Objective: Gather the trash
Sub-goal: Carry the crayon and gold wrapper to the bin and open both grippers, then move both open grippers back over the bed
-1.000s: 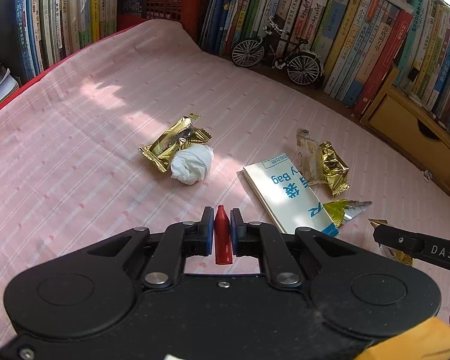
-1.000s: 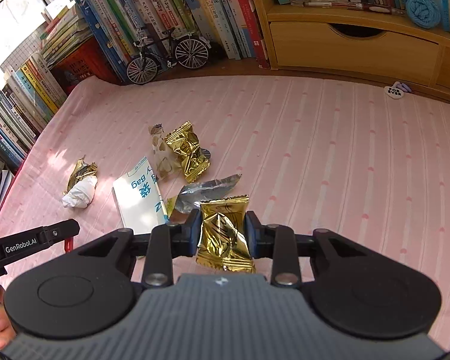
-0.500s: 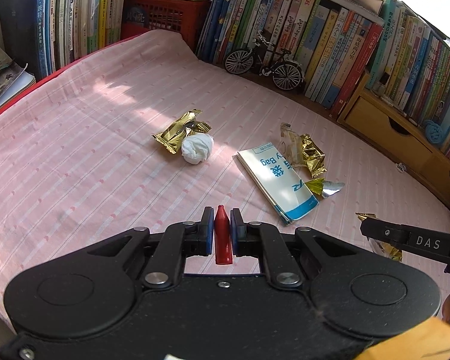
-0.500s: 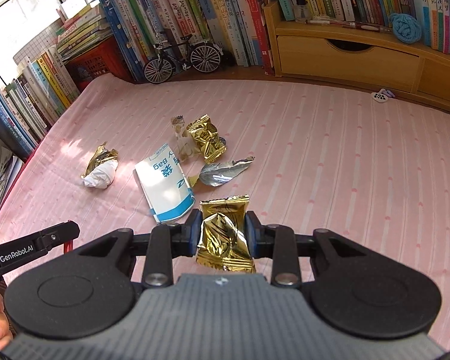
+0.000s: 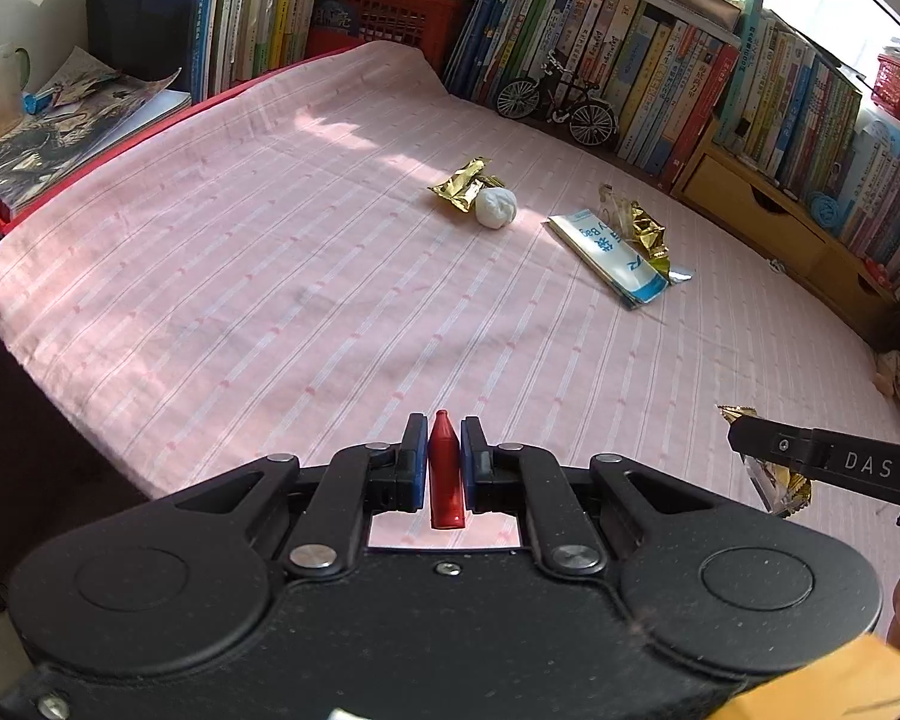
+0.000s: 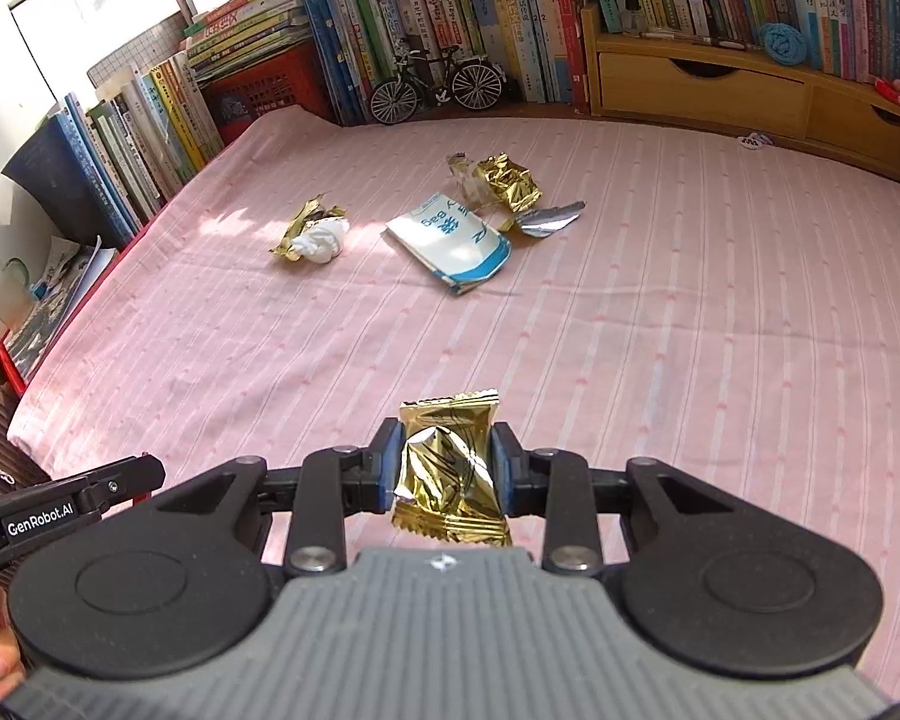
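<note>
Here, left hand-held gripper [image 5: 440, 468] clenched on red piece [image 5: 447, 471], right hand-held gripper [image 6: 447, 471] grasping gold wrapper [image 6: 450, 468], lower edge hidden

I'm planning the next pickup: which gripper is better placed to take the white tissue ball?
Neither is free: the left gripper is shut on a red piece, the right gripper on a gold wrapper. Once emptied, probably left: the tissue ball lies on the left side of the trash.
</note>
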`<state>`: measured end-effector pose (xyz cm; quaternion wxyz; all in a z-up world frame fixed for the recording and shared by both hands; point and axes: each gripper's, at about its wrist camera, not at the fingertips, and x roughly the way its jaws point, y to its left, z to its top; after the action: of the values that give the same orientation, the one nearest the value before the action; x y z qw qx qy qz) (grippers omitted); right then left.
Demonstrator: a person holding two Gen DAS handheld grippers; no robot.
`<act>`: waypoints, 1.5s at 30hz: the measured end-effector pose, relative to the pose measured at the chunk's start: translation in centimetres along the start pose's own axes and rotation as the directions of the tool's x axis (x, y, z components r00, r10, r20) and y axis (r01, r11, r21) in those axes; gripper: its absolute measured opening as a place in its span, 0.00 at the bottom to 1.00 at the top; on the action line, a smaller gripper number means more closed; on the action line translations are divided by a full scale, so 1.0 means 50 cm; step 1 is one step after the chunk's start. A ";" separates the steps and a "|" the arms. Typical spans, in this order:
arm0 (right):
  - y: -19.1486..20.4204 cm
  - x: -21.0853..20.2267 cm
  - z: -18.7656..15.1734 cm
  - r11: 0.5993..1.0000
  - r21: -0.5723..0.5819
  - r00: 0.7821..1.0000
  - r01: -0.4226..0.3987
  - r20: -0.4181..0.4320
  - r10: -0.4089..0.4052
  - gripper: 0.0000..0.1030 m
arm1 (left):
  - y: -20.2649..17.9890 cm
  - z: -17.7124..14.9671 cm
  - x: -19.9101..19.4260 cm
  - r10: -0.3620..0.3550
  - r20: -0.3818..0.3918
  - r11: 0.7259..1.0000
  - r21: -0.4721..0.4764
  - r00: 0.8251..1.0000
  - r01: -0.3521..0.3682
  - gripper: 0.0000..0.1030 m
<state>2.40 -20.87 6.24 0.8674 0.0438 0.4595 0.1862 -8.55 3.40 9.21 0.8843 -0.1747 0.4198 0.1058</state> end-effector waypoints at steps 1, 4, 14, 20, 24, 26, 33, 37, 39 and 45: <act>0.016 -0.014 -0.021 1.000 -0.004 1.000 0.003 0.003 -0.003 0.35 | 0.015 -0.014 -0.020 -0.006 0.001 1.000 0.007 1.000 0.006 0.10; 0.068 -0.061 -0.090 1.000 -0.009 1.000 0.015 0.013 -0.015 0.36 | 0.059 -0.056 -0.083 -0.024 -0.003 0.999 0.039 1.000 0.024 0.10; 0.203 -0.129 -0.255 1.000 -0.015 0.998 -0.019 -0.055 0.018 0.36 | 0.168 -0.189 -0.201 -0.025 -0.069 0.997 0.066 0.997 0.030 0.10; 0.239 -0.114 -0.318 0.998 -0.038 0.992 -0.042 -0.123 0.037 0.36 | 0.208 -0.265 -0.208 -0.003 -0.121 1.000 0.027 0.993 0.007 0.10; 0.254 -0.084 -0.349 0.995 -0.066 0.984 -0.070 -0.167 0.058 0.37 | 0.224 -0.305 -0.191 0.019 -0.161 1.000 -0.002 0.987 -0.019 0.10; 0.261 -0.070 -0.355 0.994 -0.081 0.981 -0.074 -0.187 0.058 0.37 | 0.227 -0.317 -0.179 0.020 -0.184 0.999 -0.022 0.983 -0.025 0.11; 0.271 -0.052 -0.362 0.989 -0.114 0.973 -0.096 -0.221 0.069 0.56 | 0.220 -0.331 -0.149 0.047 -0.226 0.999 -0.010 0.973 -0.051 0.30; 0.265 -0.054 -0.356 0.989 -0.103 0.973 -0.107 -0.215 0.082 0.63 | 0.217 -0.330 -0.146 0.061 -0.227 0.998 -0.017 0.972 -0.067 0.47; 0.260 -0.055 -0.353 0.990 -0.095 0.974 -0.104 -0.211 0.082 0.64 | 0.214 -0.329 -0.144 0.067 -0.232 0.997 -0.017 0.970 -0.073 0.49; 0.241 -0.061 -0.346 0.994 -0.068 0.977 -0.087 -0.201 0.072 0.65 | 0.205 -0.324 -0.143 0.077 -0.231 0.997 -0.005 0.970 -0.080 0.54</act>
<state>-16.60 -12.45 1.66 0.8101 0.0101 0.5342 0.2416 -27.87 6.05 3.02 0.8235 -0.1754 0.5254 0.1225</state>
